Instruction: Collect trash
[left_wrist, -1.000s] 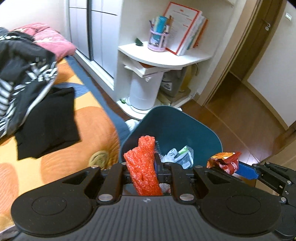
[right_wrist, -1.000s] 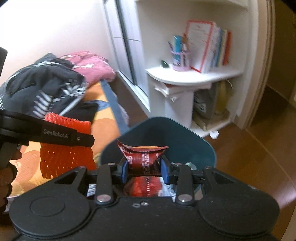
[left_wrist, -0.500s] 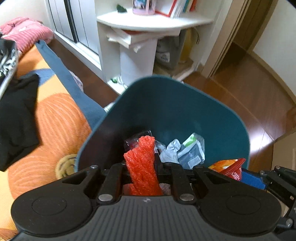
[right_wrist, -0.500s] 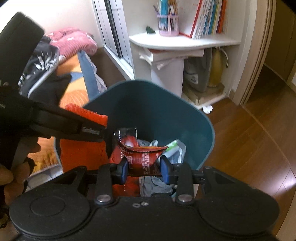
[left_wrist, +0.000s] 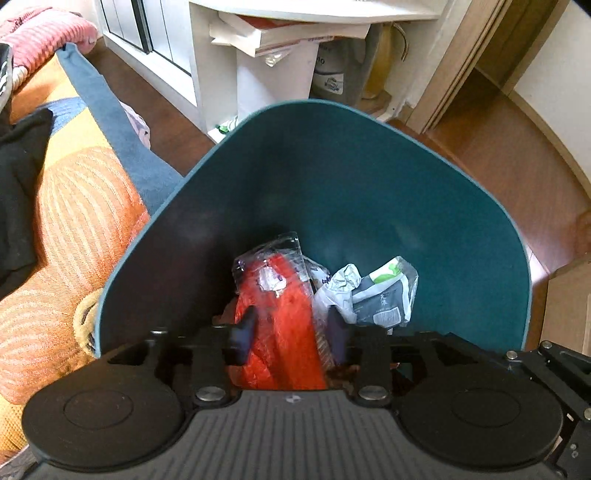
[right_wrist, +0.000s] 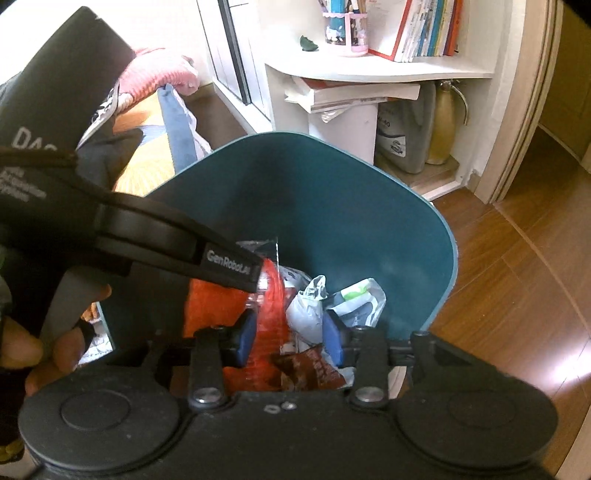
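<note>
Teal plastic fills my left wrist view: the bin (left_wrist: 369, 192) stands open on the brown floor (left_wrist: 517, 155), right beside the orange bed cover (left_wrist: 74, 229). My left gripper (left_wrist: 291, 328) points steeply down into the bin. Its jaws have just been opening, and now they stand apart. The red foam net (left_wrist: 280, 332) is between them, and I see a gap on each side, so the pads do not press it. The net is long and thin, and its long side runs straight away from me, toward the bottom of the bin. A clear plastic wrap (left_wrist: 269, 254) lies over its far end. A white and grey bag (left_wrist: 380, 291) sits just to the right of the net.

Now my right wrist view. My right gripper (right_wrist: 291, 336) also points down into the bin (right_wrist: 332, 206). Its jaws have just been opening too, and they stand wide. The dark red snack wrapper (right_wrist: 306, 369) lies loose below them, on the trash pile, touching no pad that I can see. The left gripper (right_wrist: 229, 266) reaches in from the left, held by a hand (right_wrist: 55, 347), with the red foam net (right_wrist: 269, 306) under its tip. Books (right_wrist: 417, 26) stand on the white shelf (right_wrist: 369, 70) behind the bin.
</note>
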